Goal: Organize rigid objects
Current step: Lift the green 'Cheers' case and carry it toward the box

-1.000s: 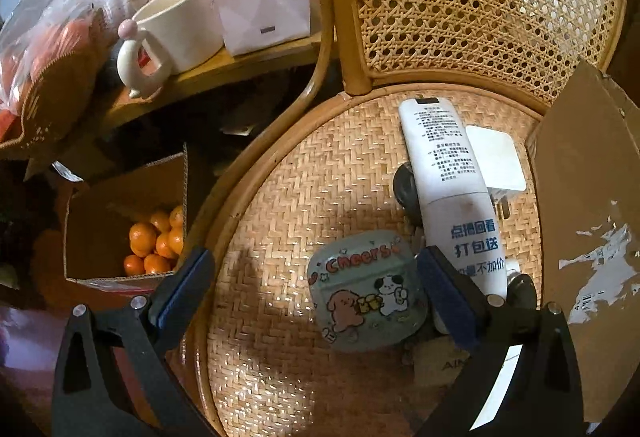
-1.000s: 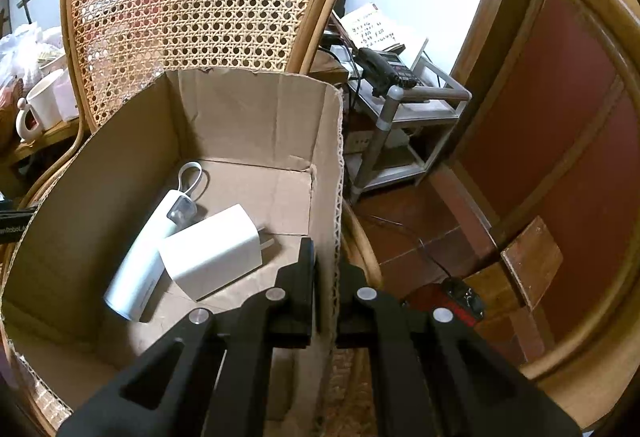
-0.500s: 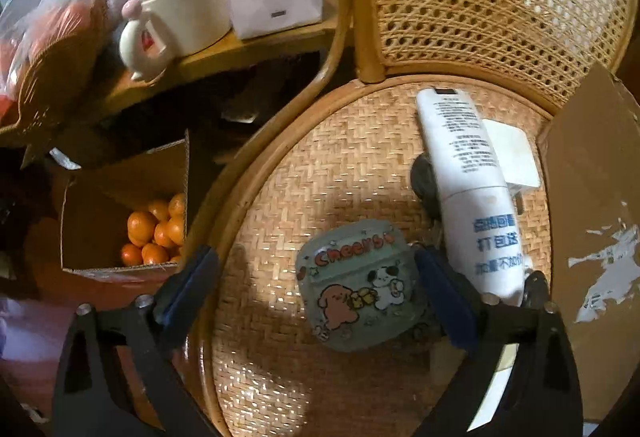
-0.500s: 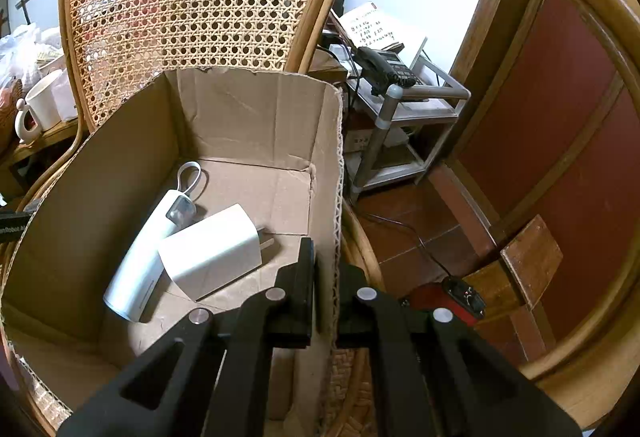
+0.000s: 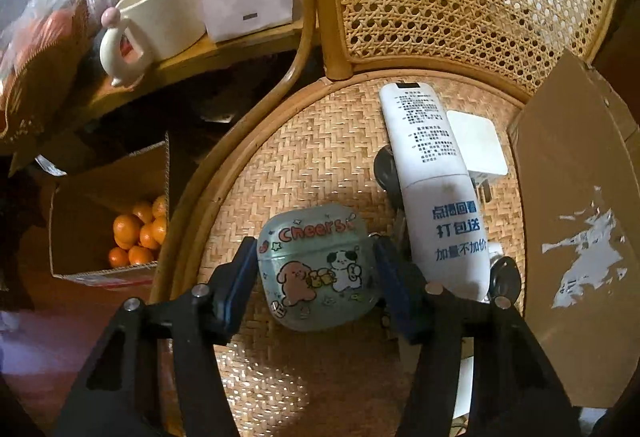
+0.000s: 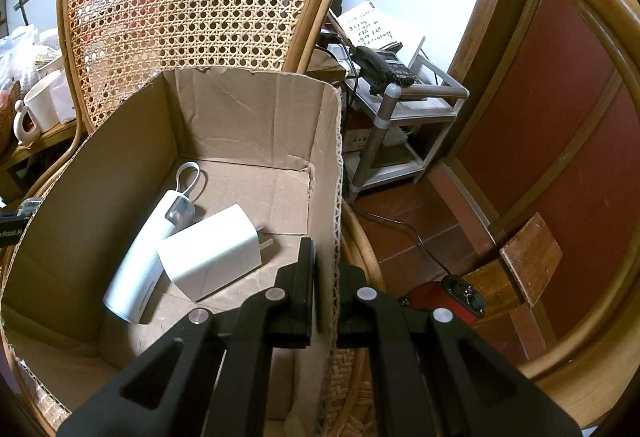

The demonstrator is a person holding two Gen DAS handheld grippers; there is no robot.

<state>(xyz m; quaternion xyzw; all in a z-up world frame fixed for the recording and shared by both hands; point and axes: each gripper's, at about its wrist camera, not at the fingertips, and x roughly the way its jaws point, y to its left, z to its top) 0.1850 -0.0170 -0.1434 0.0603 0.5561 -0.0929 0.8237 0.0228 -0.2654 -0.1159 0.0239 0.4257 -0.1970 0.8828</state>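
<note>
On a rattan chair seat [image 5: 304, 165], the left gripper [image 5: 316, 277] jaws are closing around a cartoon earbud case [image 5: 316, 273], a white tube [image 5: 436, 189] crowding alongside; the right gripper [image 6: 326, 301] clamps the cardboard box [image 6: 256, 117] wall.

**Gripper pose and state**

Left gripper [image 5: 314, 277]: pointed steeply down, jaws closing, blue pads [image 5: 240, 277] flanking the earbud case [image 5: 316, 269] at its sides; firm contact cannot be confirmed. Right gripper [image 6: 326, 301]: angled downward, jaws clamped on the cardboard box wall [image 6: 326, 177].
</note>
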